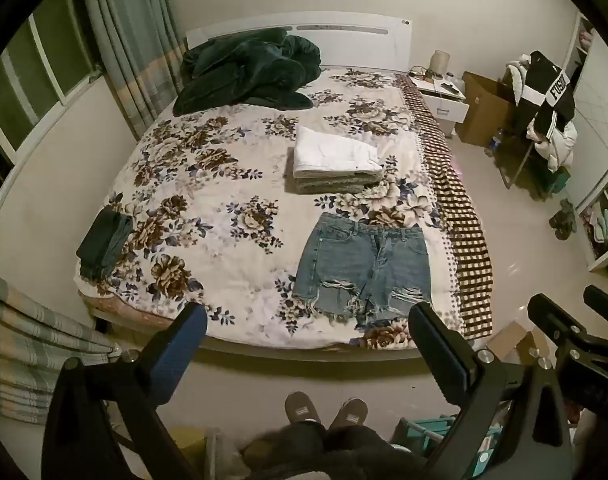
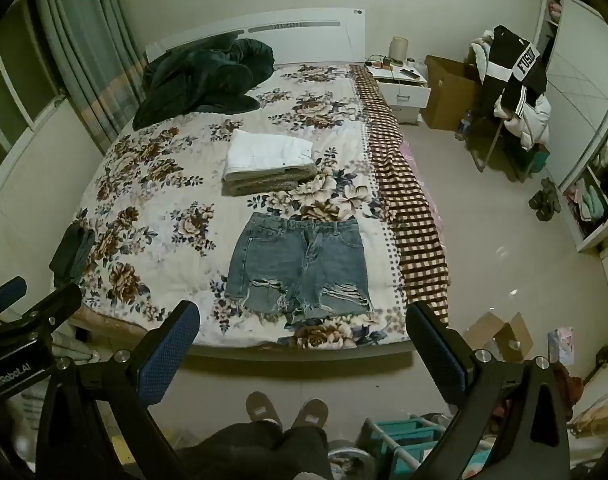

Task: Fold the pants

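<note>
Slippers (image 1: 324, 410) on floor nearest, below both grippers. Left gripper (image 1: 308, 332) and right gripper (image 2: 304, 330) held level off the bed's foot, fingers spread wide, holding nothing. Denim shorts (image 2: 300, 268) lie flat on bed (image 2: 152, 200), ahead between fingers, not touching. Folded white pants (image 2: 268, 152) beyond.

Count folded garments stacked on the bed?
2: white folded piece on top, a beige-grey one beneath it, mid-bed beyond the flat denim shorts. The dark bundle at the left edge is unclear.
</note>
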Motion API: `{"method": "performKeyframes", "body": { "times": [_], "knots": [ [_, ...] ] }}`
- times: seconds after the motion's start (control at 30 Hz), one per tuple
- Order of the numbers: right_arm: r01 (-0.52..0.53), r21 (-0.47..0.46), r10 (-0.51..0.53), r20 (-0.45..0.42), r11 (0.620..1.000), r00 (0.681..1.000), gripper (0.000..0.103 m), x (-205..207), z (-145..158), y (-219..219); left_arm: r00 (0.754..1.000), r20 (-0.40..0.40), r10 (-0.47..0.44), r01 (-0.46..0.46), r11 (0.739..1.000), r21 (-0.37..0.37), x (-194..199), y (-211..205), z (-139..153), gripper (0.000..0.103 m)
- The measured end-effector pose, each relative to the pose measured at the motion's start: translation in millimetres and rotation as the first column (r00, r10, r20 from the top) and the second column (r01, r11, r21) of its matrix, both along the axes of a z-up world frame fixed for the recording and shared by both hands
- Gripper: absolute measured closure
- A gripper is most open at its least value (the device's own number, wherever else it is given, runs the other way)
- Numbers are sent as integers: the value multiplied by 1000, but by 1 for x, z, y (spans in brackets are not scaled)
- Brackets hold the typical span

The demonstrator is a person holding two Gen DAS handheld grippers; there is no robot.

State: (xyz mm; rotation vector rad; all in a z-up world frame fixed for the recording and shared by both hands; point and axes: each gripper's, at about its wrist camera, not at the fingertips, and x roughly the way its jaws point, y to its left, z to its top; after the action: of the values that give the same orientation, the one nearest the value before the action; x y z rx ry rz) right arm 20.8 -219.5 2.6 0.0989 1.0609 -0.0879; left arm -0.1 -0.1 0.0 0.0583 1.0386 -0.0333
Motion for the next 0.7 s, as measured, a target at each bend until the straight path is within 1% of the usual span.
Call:
{"method": "performKeyframes", "body": {
  "times": [0.07, 0.23, 0.43, 0.7],
  "knots": [
    [5, 1, -5, -3, 1000, 1000, 0, 0, 1, 0, 1000, -10, 1, -1, 1000, -1, 0, 0, 0, 0],
    [1, -11, -1, 0, 1000, 1000, 0, -1, 3, 2, 1000, -2, 2, -2, 1000, 0, 1, -2, -1, 0],
    [1, -12, -1, 3, 1000, 1000, 0, -1, 5, 4, 1000, 0, 1, -1, 1000, -9, 10, -6, 11, 0],
    [1, -16, -1, 4, 1000, 1000, 0, -2, 7, 6, 1000, 14, 6, -6, 1000, -11, 6, -6, 10, 0]
  ]
}}
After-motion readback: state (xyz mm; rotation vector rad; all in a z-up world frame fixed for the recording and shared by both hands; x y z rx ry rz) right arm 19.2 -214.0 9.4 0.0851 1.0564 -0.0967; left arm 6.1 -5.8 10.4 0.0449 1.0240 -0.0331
